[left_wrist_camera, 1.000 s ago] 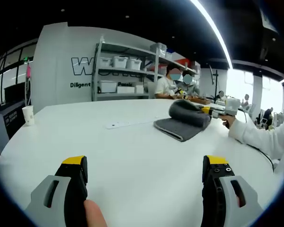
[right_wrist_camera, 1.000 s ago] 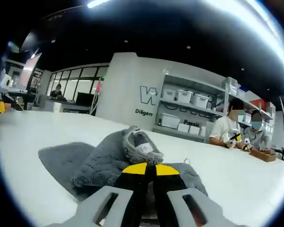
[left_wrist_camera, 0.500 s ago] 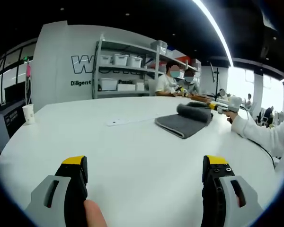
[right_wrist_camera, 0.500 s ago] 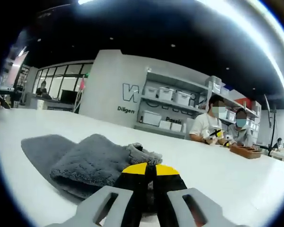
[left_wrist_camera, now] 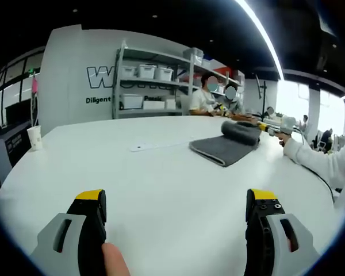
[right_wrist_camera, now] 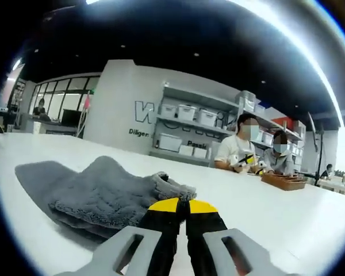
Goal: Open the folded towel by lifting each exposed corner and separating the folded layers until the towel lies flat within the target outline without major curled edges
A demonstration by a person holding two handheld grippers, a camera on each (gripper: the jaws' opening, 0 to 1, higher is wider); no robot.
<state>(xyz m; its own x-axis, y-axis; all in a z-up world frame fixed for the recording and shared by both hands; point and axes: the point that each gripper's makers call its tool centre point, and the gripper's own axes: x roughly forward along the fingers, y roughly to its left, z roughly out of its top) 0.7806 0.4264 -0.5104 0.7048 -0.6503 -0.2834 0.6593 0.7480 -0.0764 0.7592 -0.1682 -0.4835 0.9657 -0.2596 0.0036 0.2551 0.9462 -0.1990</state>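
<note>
A grey towel (left_wrist_camera: pixel 221 149) lies on the white table (left_wrist_camera: pixel 161 178) right of centre in the left gripper view, its far edge rolled into a low hump. My left gripper (left_wrist_camera: pixel 177 198) hovers well short of it, jaws wide open, nothing between them. At that hump is my right gripper (left_wrist_camera: pixel 268 127), held by a hand in a white sleeve. In the right gripper view the towel (right_wrist_camera: pixel 98 187) spreads to the left, a folded layer running up to the yellow tips of my right gripper (right_wrist_camera: pixel 181 206), which is shut on the towel's edge.
A paper cup (left_wrist_camera: pixel 33 139) stands at the table's far left edge. A flat white strip (left_wrist_camera: pixel 152 145) lies left of the towel. Shelves with white bins (left_wrist_camera: pixel 149 86) line the back wall. People sit at a far table (right_wrist_camera: pixel 282 181) with a wooden tray.
The right gripper has carried the towel's raised layer farther right and lower. The tall bunched hump has flattened into a low roll. My left gripper has stayed put.
</note>
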